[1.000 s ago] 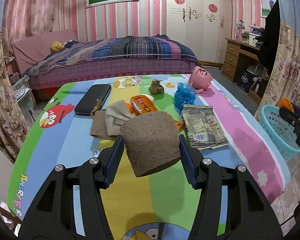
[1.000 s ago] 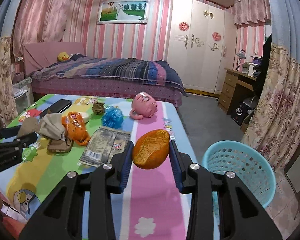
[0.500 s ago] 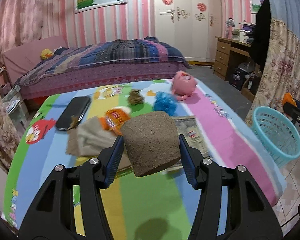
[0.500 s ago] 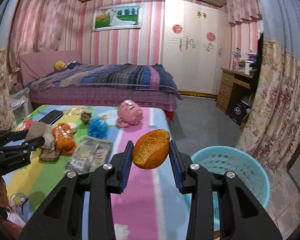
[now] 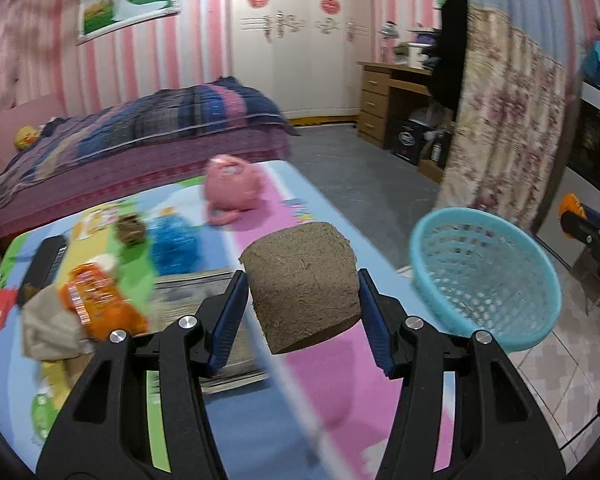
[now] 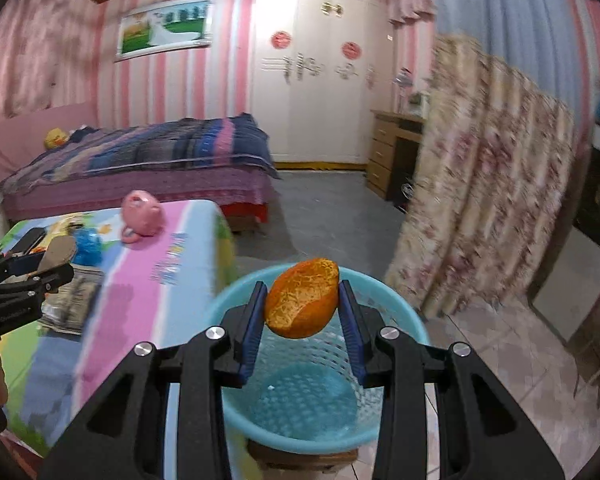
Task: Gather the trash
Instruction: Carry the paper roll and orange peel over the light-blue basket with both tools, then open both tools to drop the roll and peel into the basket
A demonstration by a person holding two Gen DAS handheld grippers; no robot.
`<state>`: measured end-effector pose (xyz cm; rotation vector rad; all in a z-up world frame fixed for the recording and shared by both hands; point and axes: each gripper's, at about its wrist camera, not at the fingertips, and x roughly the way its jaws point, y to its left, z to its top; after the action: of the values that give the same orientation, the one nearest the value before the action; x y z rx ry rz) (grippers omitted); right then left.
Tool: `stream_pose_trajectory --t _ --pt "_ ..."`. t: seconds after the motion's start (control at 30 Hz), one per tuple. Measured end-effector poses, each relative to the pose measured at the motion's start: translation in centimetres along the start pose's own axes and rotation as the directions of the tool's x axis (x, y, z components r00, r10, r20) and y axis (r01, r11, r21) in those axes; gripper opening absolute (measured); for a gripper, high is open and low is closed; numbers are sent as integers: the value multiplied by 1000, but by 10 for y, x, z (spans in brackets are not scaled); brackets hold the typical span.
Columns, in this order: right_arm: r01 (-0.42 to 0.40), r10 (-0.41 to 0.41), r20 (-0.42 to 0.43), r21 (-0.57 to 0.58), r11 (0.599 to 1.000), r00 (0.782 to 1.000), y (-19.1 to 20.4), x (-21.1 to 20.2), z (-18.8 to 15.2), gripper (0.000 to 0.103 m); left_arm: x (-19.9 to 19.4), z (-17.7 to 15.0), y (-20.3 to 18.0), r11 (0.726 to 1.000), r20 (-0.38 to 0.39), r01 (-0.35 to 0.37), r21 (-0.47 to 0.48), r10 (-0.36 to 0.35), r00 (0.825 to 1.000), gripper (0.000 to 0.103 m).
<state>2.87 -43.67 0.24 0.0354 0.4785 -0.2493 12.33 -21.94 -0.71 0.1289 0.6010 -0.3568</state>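
My left gripper (image 5: pixel 302 306) is shut on a brown fibrous block (image 5: pixel 302 280) and holds it above the table's right side. The blue basket (image 5: pixel 484 280) stands on the floor to its right. My right gripper (image 6: pixel 302 316) is shut on an orange peel (image 6: pixel 302 298) and holds it right over the open blue basket (image 6: pixel 300 400), which looks empty. On the table lie an orange snack wrapper (image 5: pixel 96 296), a blue crumpled wrapper (image 5: pixel 174 248), a grey foil packet (image 5: pixel 196 280) and a small brown scrap (image 5: pixel 130 232).
A pink piggy bank (image 5: pixel 232 188), a black case (image 5: pixel 44 264) and a beige cloth (image 5: pixel 48 328) lie on the colourful table (image 5: pixel 328 392). A bed (image 5: pixel 140 132) stands behind, a floral curtain (image 6: pixel 480 184) and a wooden desk (image 5: pixel 396 104) to the right.
Both grippers have swung right toward the basket. The right one with the orange peel now hangs over the basket; the left one with the block has neared the table's right edge.
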Motion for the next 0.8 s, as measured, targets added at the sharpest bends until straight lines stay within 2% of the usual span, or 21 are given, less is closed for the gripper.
stream_pose_trajectory --t 0.33,0.5,0.7,0.8 --pt "60 -55 -63 91 994 997 -60 26 -31 37 52 -2 -94 989 -44 118 89 -115 992 54" --pt "65 -57 -76 105 992 995 -72 39 -38 36 76 -3 -120 983 -78 159 94 -152 985 54" --pt "70 -60 -81 126 990 995 -85 50 -40 36 93 0 -135 981 -96 164 102 -155 983 55" --pt "70 -61 -79 125 990 995 -86 51 -40 36 99 2 -137 982 -108 164 93 -154 982 66"
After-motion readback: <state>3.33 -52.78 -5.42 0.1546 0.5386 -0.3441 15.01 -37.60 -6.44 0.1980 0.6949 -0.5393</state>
